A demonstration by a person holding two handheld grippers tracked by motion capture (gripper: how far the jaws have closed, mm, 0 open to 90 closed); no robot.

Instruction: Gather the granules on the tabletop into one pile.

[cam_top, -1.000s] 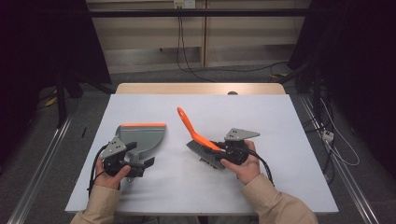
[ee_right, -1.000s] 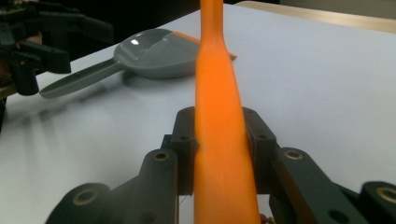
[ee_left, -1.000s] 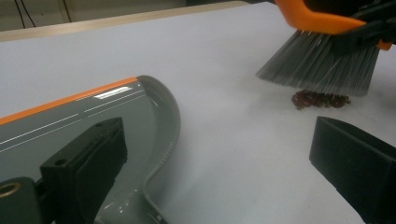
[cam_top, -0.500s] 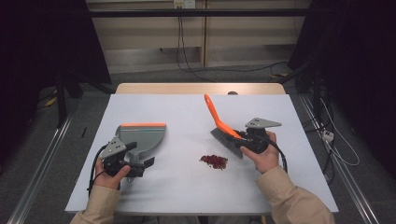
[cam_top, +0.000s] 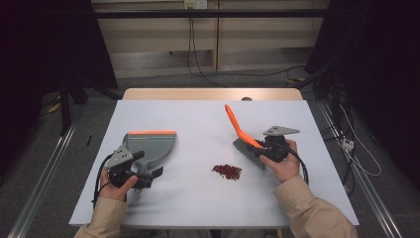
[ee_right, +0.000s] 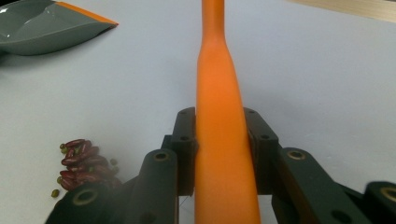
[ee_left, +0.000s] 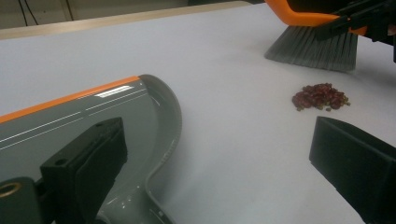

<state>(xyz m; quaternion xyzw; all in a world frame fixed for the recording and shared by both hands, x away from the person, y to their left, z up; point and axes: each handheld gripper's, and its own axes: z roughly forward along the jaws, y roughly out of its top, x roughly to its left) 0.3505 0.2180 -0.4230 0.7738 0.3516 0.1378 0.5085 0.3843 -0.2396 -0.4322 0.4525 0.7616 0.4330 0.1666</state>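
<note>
I am clamping the right gripper [cam_top: 261, 151] on the brush [ee_right: 219, 116], handle between its jaws. The beans [cam_top: 227, 171] are lying just left of the bristles. The left gripper [ee_left: 224, 163] is standing open over the dustpan [cam_top: 151, 146] handle. I am aiming low, short strokes toward its lip.

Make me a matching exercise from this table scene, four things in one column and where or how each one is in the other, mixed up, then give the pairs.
Things:
1. grey plastic dustpan with orange edge
2. orange-handled brush with grey bristles
3. small pile of dark red beans
4. left tool

States:
A. loose on the table between the two hands
B. clamped by its handle in the right tool
C. jaws open, at the pan's handle
D. flat on the table, on the left

Pairs: 1-D, 2-B, 3-A, 4-C
</note>
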